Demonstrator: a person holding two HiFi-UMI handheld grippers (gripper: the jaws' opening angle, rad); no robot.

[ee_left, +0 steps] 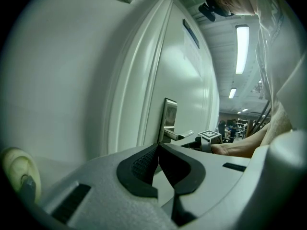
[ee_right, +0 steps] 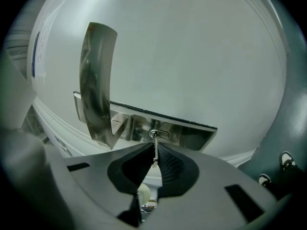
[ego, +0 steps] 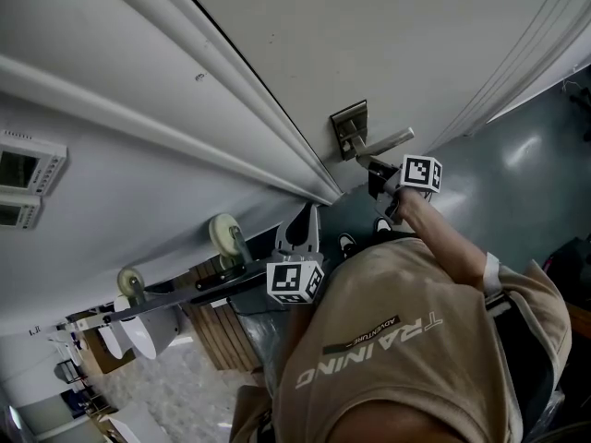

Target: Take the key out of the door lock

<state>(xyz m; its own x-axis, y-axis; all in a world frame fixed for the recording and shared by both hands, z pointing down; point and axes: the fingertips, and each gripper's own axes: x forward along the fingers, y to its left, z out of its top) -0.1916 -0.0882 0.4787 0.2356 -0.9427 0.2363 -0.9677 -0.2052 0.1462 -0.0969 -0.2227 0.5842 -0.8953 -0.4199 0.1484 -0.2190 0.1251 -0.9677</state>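
The metal key [ee_right: 154, 157] sticks out of the keyhole [ee_right: 159, 134] in the steel lock plate [ee_right: 192, 135] on the white door. My right gripper [ee_right: 154, 144] is shut on the key's shank just below the keyhole. The lever handle [ee_right: 98, 104] juts out beside it. In the head view the right gripper [ego: 371, 168] sits right under the lock plate [ego: 348, 127] and handle [ego: 390, 140]. My left gripper [ego: 301, 236] hangs lower, away from the door. Its jaws are shut with nothing in them [ee_left: 157, 148], and past them show the lock plate [ee_left: 169, 115] and the right gripper's marker cube [ee_left: 210, 135].
White door-frame mouldings [ego: 185, 90] run along the door's edge. Two wall panels [ego: 23, 169] sit at the far left. A trolley with pale castors [ego: 224, 233] and wooden slats [ego: 217, 326] stands below. The grey floor [ego: 517, 164] lies to the right.
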